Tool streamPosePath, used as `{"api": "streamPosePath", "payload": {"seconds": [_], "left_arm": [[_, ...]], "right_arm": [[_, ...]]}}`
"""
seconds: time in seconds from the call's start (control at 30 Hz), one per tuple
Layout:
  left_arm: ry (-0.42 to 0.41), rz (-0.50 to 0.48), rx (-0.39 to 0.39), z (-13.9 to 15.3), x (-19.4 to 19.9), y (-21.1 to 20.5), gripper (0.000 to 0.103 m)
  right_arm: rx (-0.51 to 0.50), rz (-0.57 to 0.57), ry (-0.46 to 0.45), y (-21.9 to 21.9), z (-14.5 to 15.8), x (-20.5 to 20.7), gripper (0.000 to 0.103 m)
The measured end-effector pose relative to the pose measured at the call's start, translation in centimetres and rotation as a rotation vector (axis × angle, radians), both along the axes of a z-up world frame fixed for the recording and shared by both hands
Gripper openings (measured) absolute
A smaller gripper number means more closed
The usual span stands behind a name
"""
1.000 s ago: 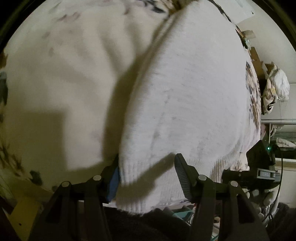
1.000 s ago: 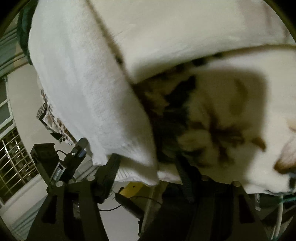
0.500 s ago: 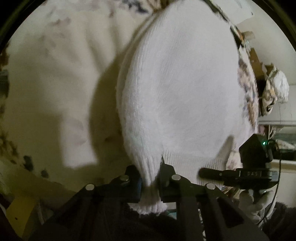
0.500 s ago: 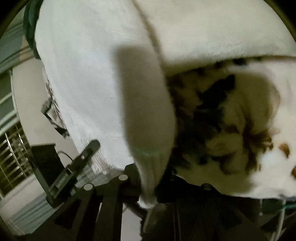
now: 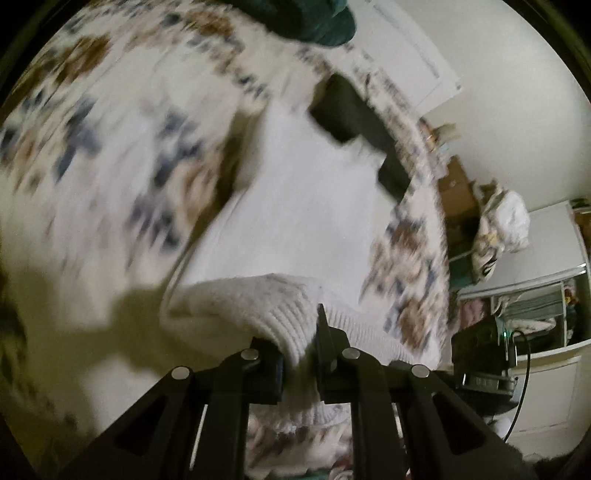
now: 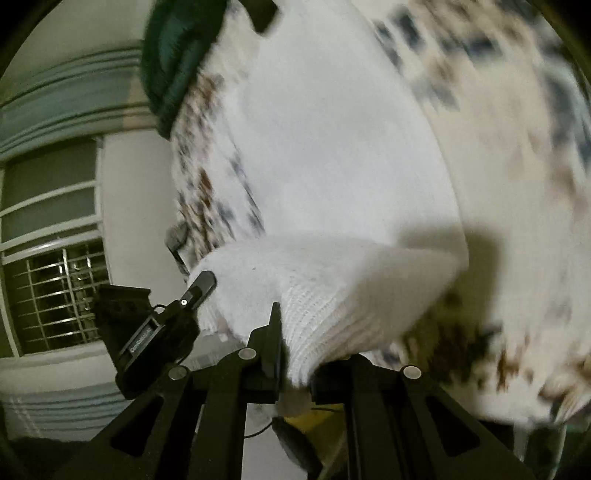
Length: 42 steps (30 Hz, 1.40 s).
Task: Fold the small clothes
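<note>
A white knit sweater (image 5: 295,206) lies on a white blanket with blue and brown patterns (image 5: 92,147). My left gripper (image 5: 299,354) is shut on the sweater's ribbed hem (image 5: 284,317) and lifts that corner off the blanket. My right gripper (image 6: 295,354) is shut on the hem's other corner (image 6: 317,317), also raised. The sweater (image 6: 332,147) stretches away from both grippers. Both views are blurred by motion.
A dark green garment (image 5: 310,18) lies at the blanket's far end, also in the right wrist view (image 6: 173,66). A dark object (image 5: 354,118) lies beside the sweater. A barred window (image 6: 55,291) and walls stand behind. Shelves (image 5: 532,314) stand at the right.
Both grippers went from open around the hem to shut on it. They have now lifted the hem and pulled back, so more of the blanket and room shows.
</note>
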<state>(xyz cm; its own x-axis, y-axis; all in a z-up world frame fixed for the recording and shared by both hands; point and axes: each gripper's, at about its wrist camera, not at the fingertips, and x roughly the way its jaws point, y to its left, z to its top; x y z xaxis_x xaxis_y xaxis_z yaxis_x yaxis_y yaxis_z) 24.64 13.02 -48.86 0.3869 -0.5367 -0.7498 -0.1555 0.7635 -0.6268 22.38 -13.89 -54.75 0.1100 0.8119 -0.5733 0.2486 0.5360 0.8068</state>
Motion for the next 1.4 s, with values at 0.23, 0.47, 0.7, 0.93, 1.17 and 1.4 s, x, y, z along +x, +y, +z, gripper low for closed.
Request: {"api": "streamPosePath", "payload": {"seconds": [0.23, 0.47, 0.7, 0.93, 1.17, 1.4], "left_arm": [[-0.069, 0.006, -0.052, 0.2, 12.2, -0.1, 0.012], [-0.043, 0.116, -0.184, -2.3, 21.8, 3.5, 0.031], [-0.089, 0.051, 0.001, -2.1, 22.8, 4.4, 0.052], [-0.087, -0.211, 0.314, -4.8, 25.1, -2.9, 0.045], [-0.11, -0.16, 0.353, -4.4, 25.8, -2.0, 0.005], [-0.033, -0.033, 0.286, -5.7, 27.4, 2.7, 0.004]], "right_arm": [[-0.021, -0.116, -0.074, -2.2, 3.4, 13.0, 0.01], [-0.006, -0.242, -0.048, -3.9, 2.1, 27.3, 0.045], [-0.127, -0.263, -0.097, -6.6, 2.2, 27.5, 0.065], [-0.305, -0.13, -0.056, -5.0, -1.1, 27.6, 0.063], [-0.467, -0.098, -0.129, -3.4, -0.6, 28.5, 0.008], [-0.521, -0.115, -0.179, -3.7, 2.0, 29.9, 0.006]]}}
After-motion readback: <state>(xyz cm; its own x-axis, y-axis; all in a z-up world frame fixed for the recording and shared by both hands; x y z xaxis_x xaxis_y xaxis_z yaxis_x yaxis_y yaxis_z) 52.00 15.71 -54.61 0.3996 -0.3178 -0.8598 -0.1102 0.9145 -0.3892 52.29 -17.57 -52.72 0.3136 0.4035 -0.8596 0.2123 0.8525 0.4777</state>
